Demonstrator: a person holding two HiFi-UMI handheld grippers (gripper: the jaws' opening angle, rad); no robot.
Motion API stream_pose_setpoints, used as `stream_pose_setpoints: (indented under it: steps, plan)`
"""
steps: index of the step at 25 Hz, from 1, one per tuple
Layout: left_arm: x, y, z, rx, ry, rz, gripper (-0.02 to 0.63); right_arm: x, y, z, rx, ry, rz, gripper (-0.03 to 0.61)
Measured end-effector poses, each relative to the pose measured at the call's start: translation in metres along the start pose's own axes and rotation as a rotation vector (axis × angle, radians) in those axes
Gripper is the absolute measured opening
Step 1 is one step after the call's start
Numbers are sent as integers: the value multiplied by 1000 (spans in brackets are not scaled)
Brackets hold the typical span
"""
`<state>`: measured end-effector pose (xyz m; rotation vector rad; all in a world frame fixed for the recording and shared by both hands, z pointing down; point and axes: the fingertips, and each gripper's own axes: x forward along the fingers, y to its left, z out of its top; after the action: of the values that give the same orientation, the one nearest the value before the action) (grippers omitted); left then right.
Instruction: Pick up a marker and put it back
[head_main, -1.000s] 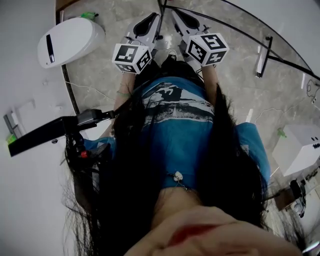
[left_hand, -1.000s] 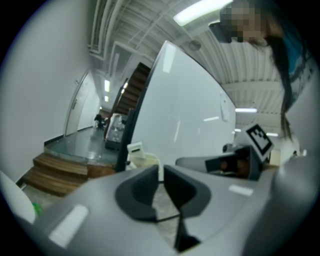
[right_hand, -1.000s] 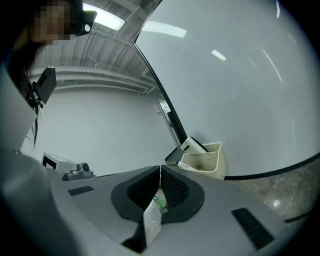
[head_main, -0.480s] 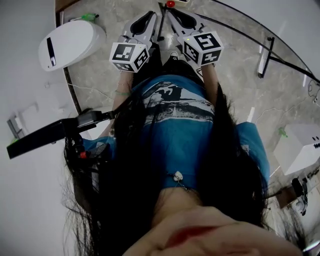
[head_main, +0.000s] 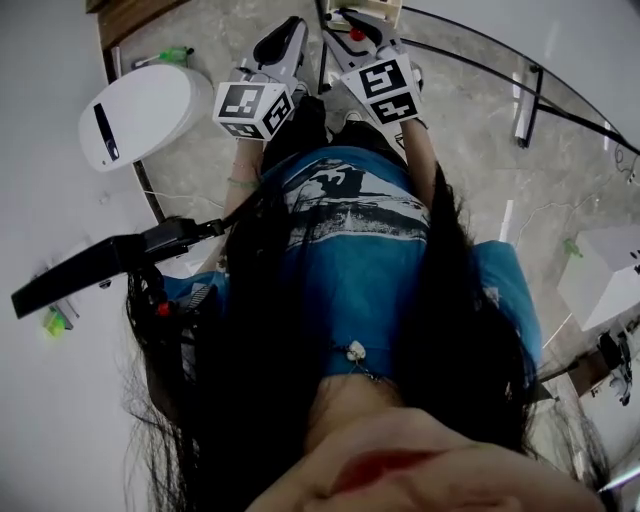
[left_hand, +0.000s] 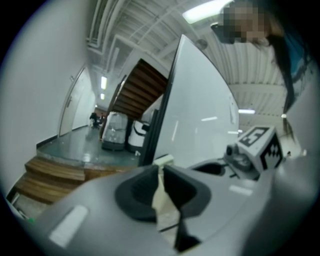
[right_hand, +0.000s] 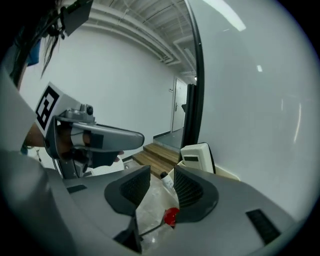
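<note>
both grippers have slid on toward the top of the head view since a second ago, and your right gripper (head_main: 358, 25) has rolled, so its tag cube (head_main: 385, 90) now shows another face. its jaws have just been opening and stand wide, pressing on nothing. you hold it out ahead, tipped down at the pale marble floor (head_main: 470, 160), close beside your left gripper (head_main: 287, 32), which points nearly level. the left jaws are closed down to a thin slit and hold nothing.

low between the right jaws shows what looks like the red-capped marker (right_hand: 171, 216), just a small round red end by the lower edge of the right-hand pad. whether it touches the pad i cannot tell. only that end shows, so its long axis cannot be read.

beyond the jaws a small white tube with a dark cap (right_hand: 166, 180) lies by a cream box with a dark slot (right_hand: 197, 157), at the foot of a black upright post (right_hand: 194, 100). a white oval device (head_main: 140, 110) lies on the floor well off to your left.
</note>
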<state>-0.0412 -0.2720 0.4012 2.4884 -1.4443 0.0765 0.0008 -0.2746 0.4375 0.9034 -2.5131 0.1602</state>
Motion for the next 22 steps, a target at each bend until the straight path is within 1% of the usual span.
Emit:
stream_pose_setpoints:
  steps: [4,8,11,14,19,22]
  plan:
    - [-1,49,1,-16,-6,-12,23,46,4,0,-96,106,-49,126]
    - [10,78,1,-33,1,-26,23,74,1,-5,-106,194,-60,126]
    - [13,76,5,-36,-7,-46,23,67,-2,-10,-131,220,-93,126]
    - [16,66,10,-34,-11,-68,23,54,-8,-20,-162,268,-121,126]
    - [26,54,17,-31,-11,-104,23,45,-12,-21,-144,290,-97,119]
    - [27,50,17,-30,-14,-113,23,41,-11,-21,-115,282,-83,115]
